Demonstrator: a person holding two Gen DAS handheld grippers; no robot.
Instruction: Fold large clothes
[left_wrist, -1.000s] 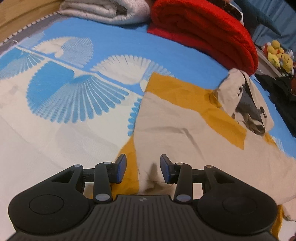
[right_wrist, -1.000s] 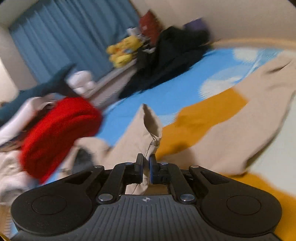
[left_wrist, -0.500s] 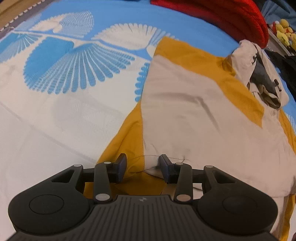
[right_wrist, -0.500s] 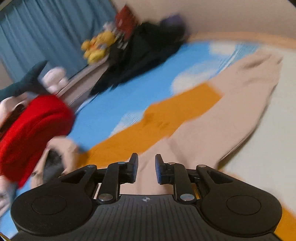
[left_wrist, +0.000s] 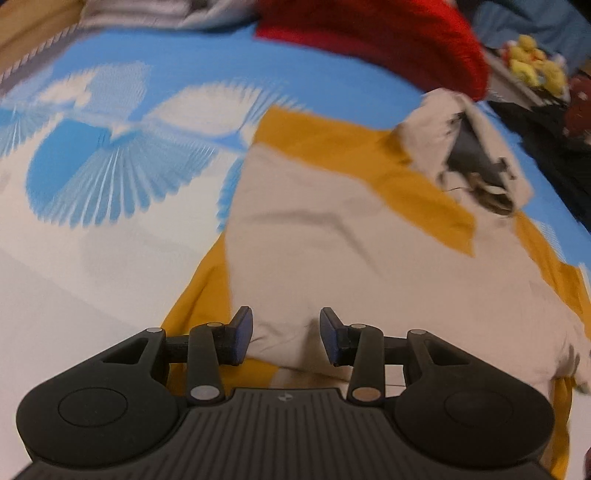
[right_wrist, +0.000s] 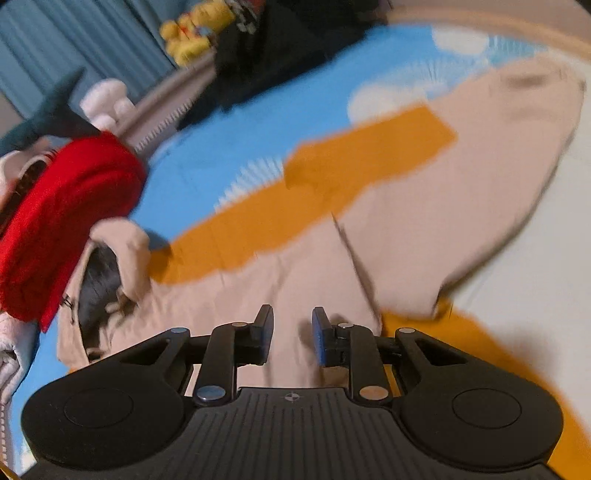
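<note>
Left hand-held gripper (left_wrist: 286, 338), in the left wrist view, stands about half open over the near hem of the garment (left_wrist: 351, 240) and holds nothing; cloth lies below the gap, but the pads do not press it. The beige and mustard garment is spread on the bed (left_wrist: 92, 258), already partly doubled, its hood (left_wrist: 476, 147) lying near the red blanket (left_wrist: 388, 40). If the jaws close here, I think they may catch only the top beige layer and leave the mustard one behind, so the fold would come apart. They could also pinch the bed cover together with the hem.

In the right wrist view, the right hand-held gripper (right_wrist: 293, 338) is a little open and empty above the beige cloth of the garment (right_wrist: 424, 229). A folded-over part runs away to the right, and its edges are uneven. Loose cloth like this slides easily, so a pull from one side only may drag the whole garment and spoil the folds. The picture is blurred, so small creases cannot be judged.
</note>
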